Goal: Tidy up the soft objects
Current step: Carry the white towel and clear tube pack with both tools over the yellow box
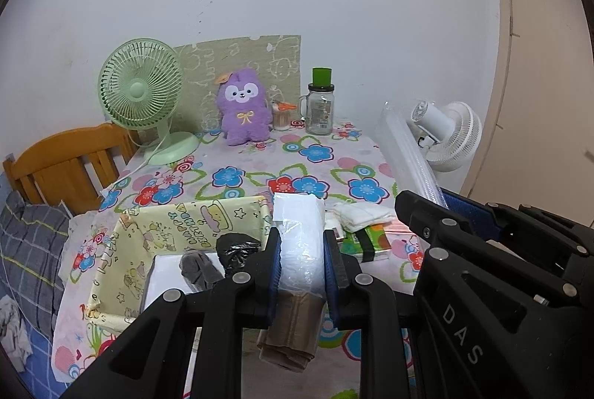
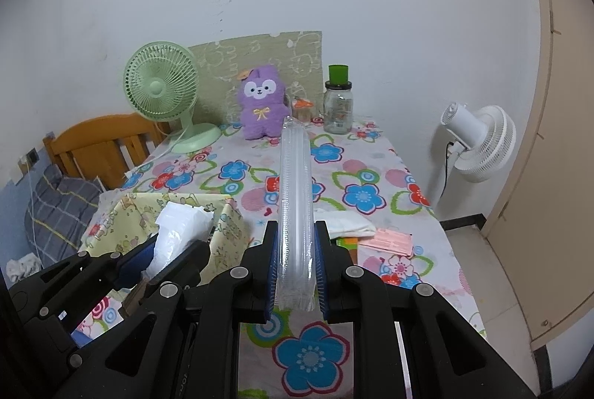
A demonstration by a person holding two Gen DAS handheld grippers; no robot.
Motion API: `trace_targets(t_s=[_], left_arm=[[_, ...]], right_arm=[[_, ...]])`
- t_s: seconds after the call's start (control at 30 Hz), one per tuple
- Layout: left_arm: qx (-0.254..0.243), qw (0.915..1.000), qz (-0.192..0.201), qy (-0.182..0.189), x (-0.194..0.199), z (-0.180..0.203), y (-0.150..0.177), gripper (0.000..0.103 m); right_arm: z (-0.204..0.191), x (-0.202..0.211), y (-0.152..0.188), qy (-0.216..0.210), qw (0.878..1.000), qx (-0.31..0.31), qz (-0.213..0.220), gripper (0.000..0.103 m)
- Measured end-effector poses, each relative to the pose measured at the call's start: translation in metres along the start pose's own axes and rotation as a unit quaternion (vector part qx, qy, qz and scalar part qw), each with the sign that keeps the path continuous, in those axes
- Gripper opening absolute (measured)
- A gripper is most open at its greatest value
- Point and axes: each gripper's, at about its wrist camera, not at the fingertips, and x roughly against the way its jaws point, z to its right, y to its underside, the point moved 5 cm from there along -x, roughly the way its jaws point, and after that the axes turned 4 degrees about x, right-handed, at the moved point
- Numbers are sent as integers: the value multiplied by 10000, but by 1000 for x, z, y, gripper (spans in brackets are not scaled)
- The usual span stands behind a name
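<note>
My left gripper (image 1: 301,261) is shut on a white plastic-wrapped bundle (image 1: 299,232) whose tan lower end hangs below the jaws. It hovers just right of the yellow cartoon-print fabric basket (image 1: 193,217). That basket holds a black bag, a grey cloth and a white box. My right gripper (image 2: 295,269) is shut on a long clear plastic pack (image 2: 293,183) that sticks up and forward over the flowered table. In the right wrist view the left gripper (image 2: 163,256) with its bundle (image 2: 178,228) is at the lower left, beside the basket (image 2: 230,224).
A purple plush (image 1: 245,109), a green fan (image 1: 141,90), a glass jar (image 1: 320,109) and a small toothpick jar stand at the table's back. A folded white cloth (image 1: 364,213), a green tissue pack (image 1: 371,243) and pink paper (image 2: 389,241) lie nearby. A white fan (image 2: 479,142) stands right.
</note>
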Motion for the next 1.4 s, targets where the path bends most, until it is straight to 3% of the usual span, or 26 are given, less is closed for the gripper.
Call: trace_targets(t_s=[1.4], left_arm=[[259, 9982, -422, -329, -44, -96, 7, 20]], right_arm=[[-91, -62, -5, -616, 9966, 349, -432, 21]])
